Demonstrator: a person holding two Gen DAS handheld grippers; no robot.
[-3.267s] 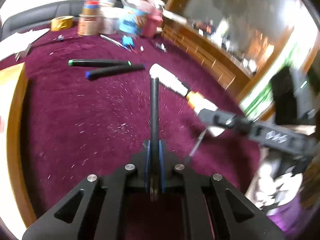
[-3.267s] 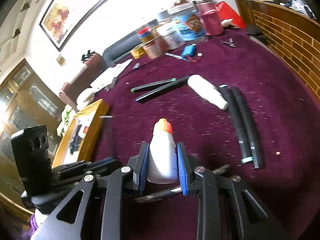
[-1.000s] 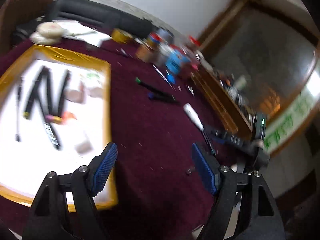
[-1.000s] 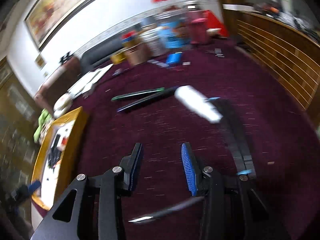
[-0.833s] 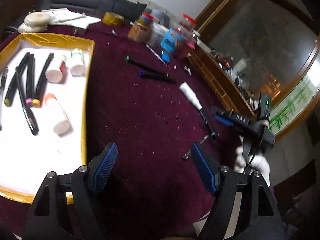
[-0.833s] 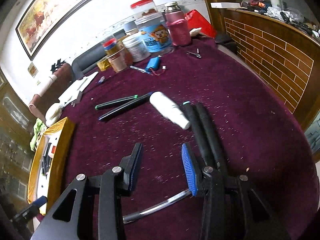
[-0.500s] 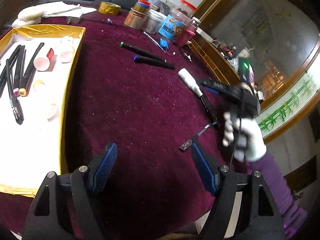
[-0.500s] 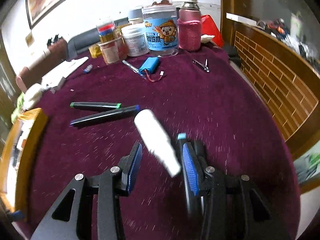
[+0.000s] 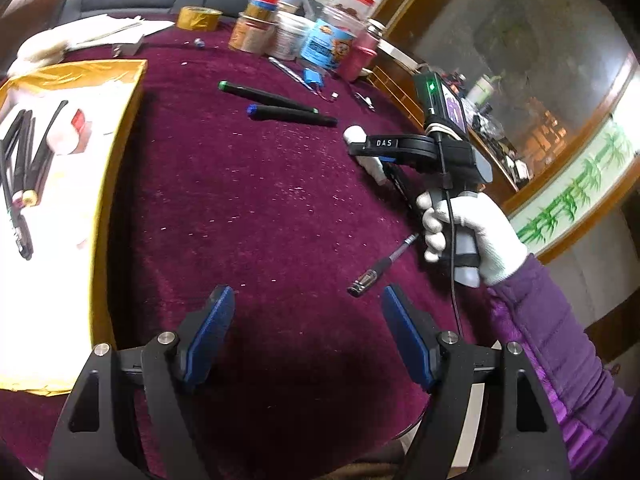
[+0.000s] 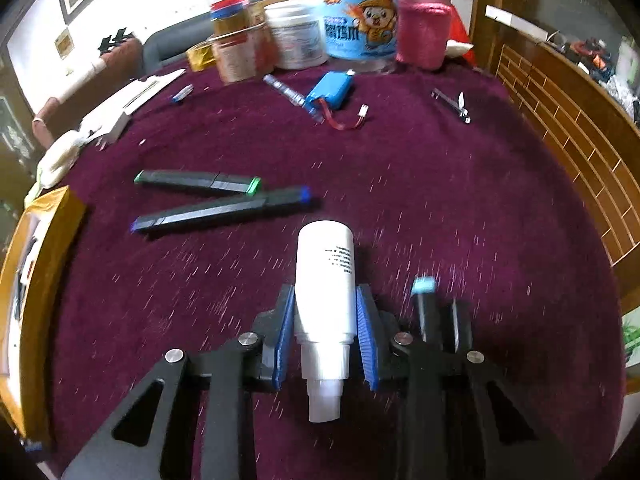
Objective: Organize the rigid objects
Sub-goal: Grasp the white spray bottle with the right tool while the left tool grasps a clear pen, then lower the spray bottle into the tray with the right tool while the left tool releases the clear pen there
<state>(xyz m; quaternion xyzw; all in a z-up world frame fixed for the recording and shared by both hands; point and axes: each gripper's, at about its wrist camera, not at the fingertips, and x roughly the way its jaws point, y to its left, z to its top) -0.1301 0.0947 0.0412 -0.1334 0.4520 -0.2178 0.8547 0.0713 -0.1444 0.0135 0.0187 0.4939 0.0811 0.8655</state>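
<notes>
My right gripper [image 10: 325, 334] has its blue pads on both sides of a white bottle [image 10: 325, 284] that lies on the maroon cloth, cap toward me. The same bottle [image 9: 366, 151] shows under the right gripper [image 9: 362, 146] in the left wrist view. My left gripper [image 9: 308, 332] is open and empty above the cloth. Two black markers, green-ended [image 10: 198, 181] and blue-ended [image 10: 220, 210], lie beyond the bottle. Two more black markers [image 10: 426, 312] lie to its right. The gold-edged tray [image 9: 116, 152] at left holds markers [image 9: 20, 168] and bottles.
A small metal tool [image 9: 380, 268] lies near my left gripper. Jars and tubs [image 10: 356, 20], a blue battery pack [image 10: 330, 90], nail clippers [image 10: 452, 105] and tape [image 9: 199, 19] crowd the far side. A wooden cabinet [image 10: 568, 120] stands at right.
The markers and bottle once held are let go and the left gripper has opened. My right gripper moved forward over the white bottle until its pads closed in on both sides.
</notes>
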